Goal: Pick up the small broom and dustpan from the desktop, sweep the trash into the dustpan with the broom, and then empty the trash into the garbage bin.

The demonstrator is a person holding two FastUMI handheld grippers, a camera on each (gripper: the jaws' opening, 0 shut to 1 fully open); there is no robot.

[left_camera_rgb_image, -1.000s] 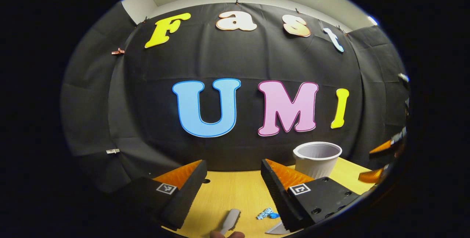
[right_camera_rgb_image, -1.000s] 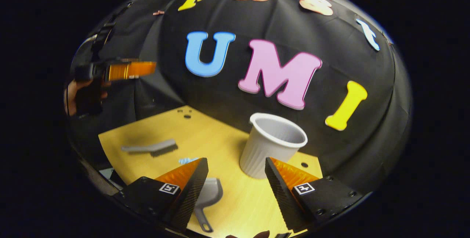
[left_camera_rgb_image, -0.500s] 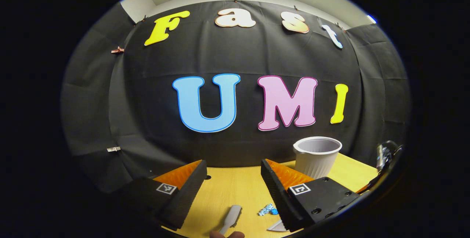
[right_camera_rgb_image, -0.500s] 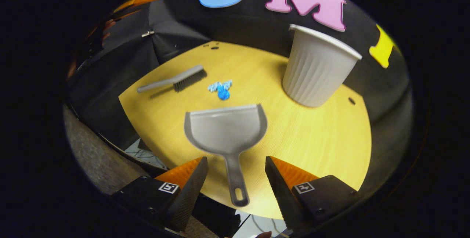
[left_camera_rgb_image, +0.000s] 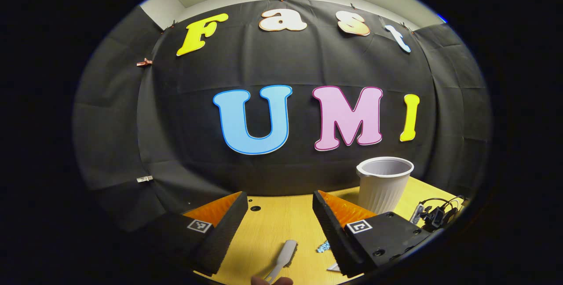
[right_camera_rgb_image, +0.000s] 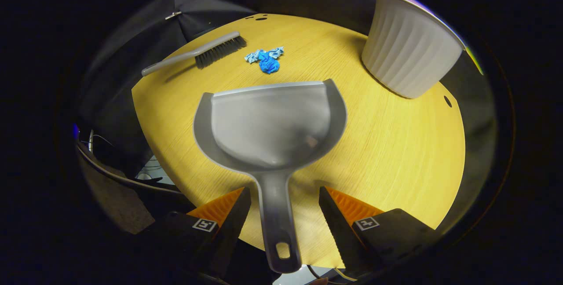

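The dustpan (right_camera_rgb_image: 270, 126) lay flat on the desktop (right_camera_rgb_image: 396, 157), its handle reaching back between the fingers of the right gripper (right_camera_rgb_image: 283, 206), which stood wide apart and touched nothing. A clean pickup would probably mean lowering squarely over the handle before closing. Beyond its lip lay the blue trash (right_camera_rgb_image: 265, 58), then the broom (right_camera_rgb_image: 198, 54); the garbage bin (right_camera_rgb_image: 409, 56) stood at the right. The left gripper (left_camera_rgb_image: 279, 214) hovered wide open, empty

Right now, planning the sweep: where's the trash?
In the right gripper view, the blue trash lies on the desk between the broom and the dustpan's front edge.
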